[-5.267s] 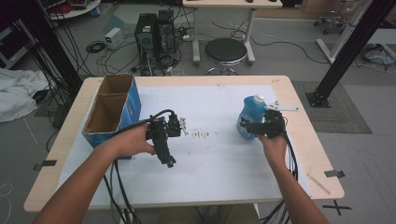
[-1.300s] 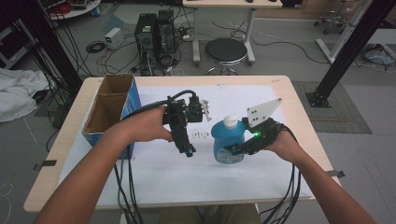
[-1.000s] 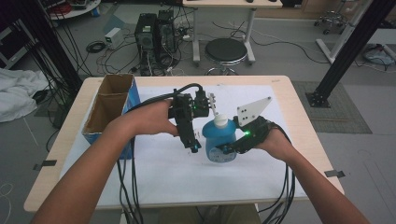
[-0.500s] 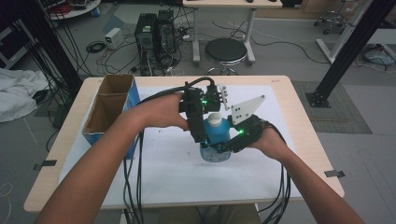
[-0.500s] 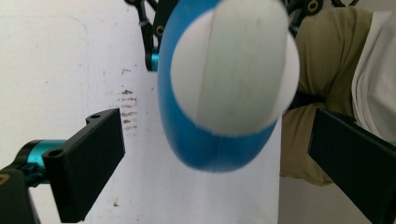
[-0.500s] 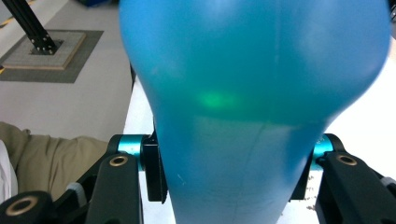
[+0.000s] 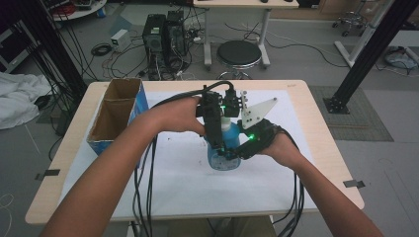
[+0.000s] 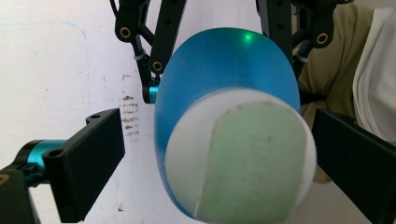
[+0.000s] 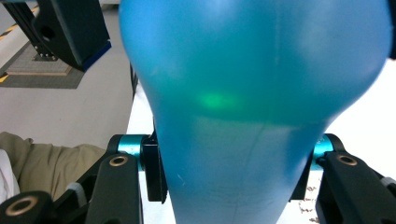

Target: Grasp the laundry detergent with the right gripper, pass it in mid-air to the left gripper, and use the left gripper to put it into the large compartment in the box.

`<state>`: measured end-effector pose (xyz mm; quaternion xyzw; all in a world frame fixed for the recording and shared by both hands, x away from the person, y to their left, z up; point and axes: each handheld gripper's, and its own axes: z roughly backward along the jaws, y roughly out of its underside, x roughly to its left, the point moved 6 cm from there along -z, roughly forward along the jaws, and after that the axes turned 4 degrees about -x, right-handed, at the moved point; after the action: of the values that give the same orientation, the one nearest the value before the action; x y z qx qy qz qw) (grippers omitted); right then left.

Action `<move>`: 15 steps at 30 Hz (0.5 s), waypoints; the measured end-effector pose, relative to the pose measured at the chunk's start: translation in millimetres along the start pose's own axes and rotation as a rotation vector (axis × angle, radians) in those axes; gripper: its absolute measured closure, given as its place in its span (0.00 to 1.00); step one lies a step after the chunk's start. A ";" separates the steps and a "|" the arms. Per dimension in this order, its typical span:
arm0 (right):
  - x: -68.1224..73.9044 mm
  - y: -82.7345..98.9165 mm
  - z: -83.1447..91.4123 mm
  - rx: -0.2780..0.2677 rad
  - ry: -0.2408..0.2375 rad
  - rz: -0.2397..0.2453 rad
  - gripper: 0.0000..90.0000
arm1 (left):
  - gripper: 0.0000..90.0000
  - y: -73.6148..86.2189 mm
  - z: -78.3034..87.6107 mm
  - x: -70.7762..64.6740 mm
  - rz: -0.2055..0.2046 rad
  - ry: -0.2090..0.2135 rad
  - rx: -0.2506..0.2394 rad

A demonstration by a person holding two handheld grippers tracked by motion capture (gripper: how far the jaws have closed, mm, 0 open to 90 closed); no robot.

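Blue bottle (image 7: 223, 155) stood upright mid-table, on white sheet (image 7: 276, 173). Right gripper (image 7: 236, 150) clenched on bottle's body. Left gripper (image 8: 219, 154) straddled white cap (image 8: 243, 158), jaws apart, not pressing. Cardboard box (image 7: 114, 116) near table's left edge.

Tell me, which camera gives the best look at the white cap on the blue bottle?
The left gripper view: the white cap faces the camera, with the left tool's jaws open on either side. The high view shows just a sliver of cap behind the hand. The right gripper view shows the bottle's blue body instead.
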<state>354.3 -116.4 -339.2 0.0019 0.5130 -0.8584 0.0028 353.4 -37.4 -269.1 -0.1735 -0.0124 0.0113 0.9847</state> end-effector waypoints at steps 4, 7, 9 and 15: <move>0.9 0.6 -0.6 0.009 -0.001 -0.005 0.51 | 0.04 -1.5 -1.6 0.2 -0.006 0.001 0.003; 1.2 0.3 -0.9 0.006 -0.004 -0.008 0.51 | 0.05 -1.7 -2.7 0.5 -0.010 0.001 0.007; -0.1 0.3 -0.8 0.002 0.002 -0.002 0.51 | 0.12 -1.6 -2.6 -0.2 -0.023 0.016 0.006; 0.2 0.9 -1.4 0.007 0.000 -0.008 0.51 | 0.13 -0.6 -4.6 0.7 -0.024 0.011 0.011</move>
<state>354.1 -115.7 -340.7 -0.0001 0.5099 -0.8602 -0.0004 354.2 -39.6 -273.2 -0.1681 -0.0091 -0.0015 0.9857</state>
